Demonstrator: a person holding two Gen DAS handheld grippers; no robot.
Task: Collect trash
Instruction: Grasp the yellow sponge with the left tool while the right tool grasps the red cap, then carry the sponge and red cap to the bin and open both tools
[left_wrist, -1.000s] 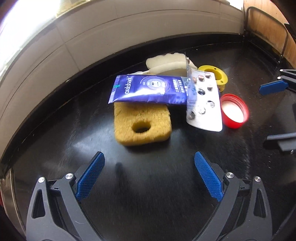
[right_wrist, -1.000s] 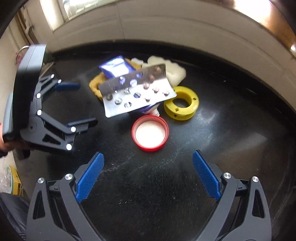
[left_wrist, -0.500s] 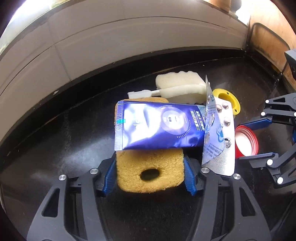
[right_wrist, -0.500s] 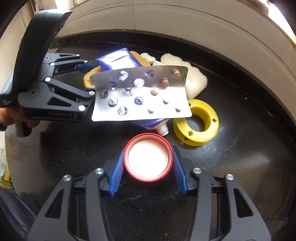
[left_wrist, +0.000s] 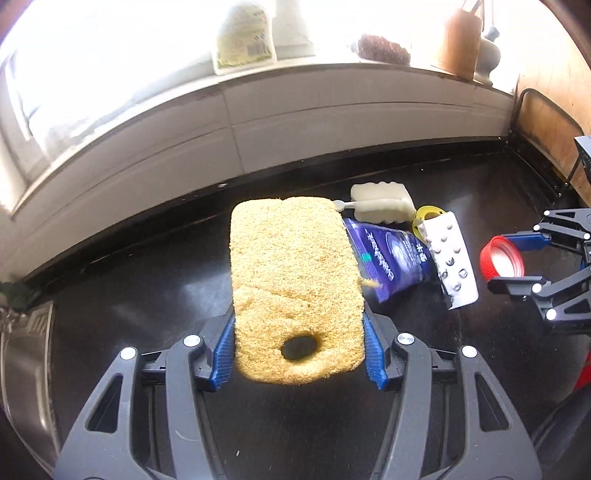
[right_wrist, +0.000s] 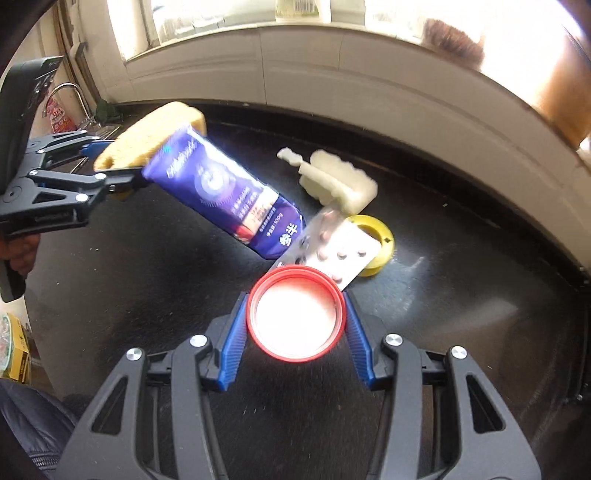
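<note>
My left gripper (left_wrist: 298, 350) is shut on a yellow sponge (left_wrist: 295, 284) with a hole and holds it tilted up above the black counter (left_wrist: 147, 280). It also shows in the right wrist view (right_wrist: 110, 177) with the sponge (right_wrist: 155, 129). My right gripper (right_wrist: 295, 336) is shut on a red lid (right_wrist: 295, 314), lifted off the counter; it shows in the left wrist view (left_wrist: 509, 258) with the lid (left_wrist: 500, 256). A blue toothpaste tube (left_wrist: 388, 258) (right_wrist: 229, 195) leans off the sponge. A silver pill blister (left_wrist: 450, 262) (right_wrist: 332, 251) lies beside it.
A white foam piece (left_wrist: 384, 203) (right_wrist: 332, 181) and a yellow ring (left_wrist: 428, 214) (right_wrist: 380, 240) lie behind the tube. A tiled wall and a windowsill with bottles run along the back. A sink edge (left_wrist: 22, 350) is at the left, a tap (right_wrist: 70, 92) beyond it.
Both grippers closed on their objects half a second ago and have lifted them. The tube and blister slid off the rising sponge.
</note>
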